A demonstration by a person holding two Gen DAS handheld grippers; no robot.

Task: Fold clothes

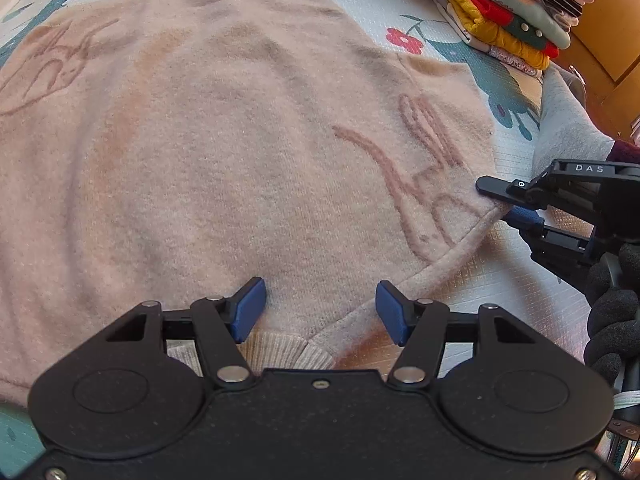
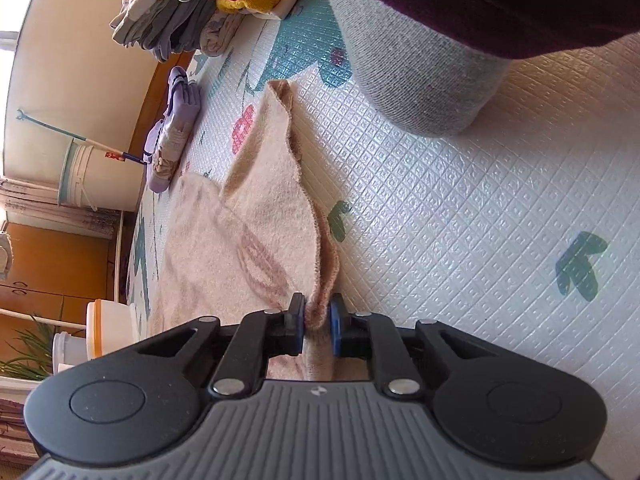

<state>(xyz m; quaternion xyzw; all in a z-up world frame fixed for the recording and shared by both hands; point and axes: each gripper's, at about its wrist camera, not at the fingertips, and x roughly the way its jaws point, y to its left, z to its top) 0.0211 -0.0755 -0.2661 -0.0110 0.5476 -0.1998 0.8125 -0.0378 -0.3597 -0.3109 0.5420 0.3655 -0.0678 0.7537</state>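
- Pink, fuzzy knit: the sweater (image 1: 240, 140) lies spread flat on the patterned play mat (image 2: 460, 208). It looks soft, limp and light, likely to sag and drag, with little risk of slipping from rubber pads.
- Best holds, I judge, are the thicker seamed edges and the ribbed cuff (image 1: 288, 350).
- The right gripper (image 2: 317, 320) has its fingers pinched narrow on the sweater's edge, bunching it.
- The left gripper (image 1: 320, 310) stands with fingers wide, empty, the hem and cuff lying between them.
- A folded pile (image 1: 512, 4) sits well apart.
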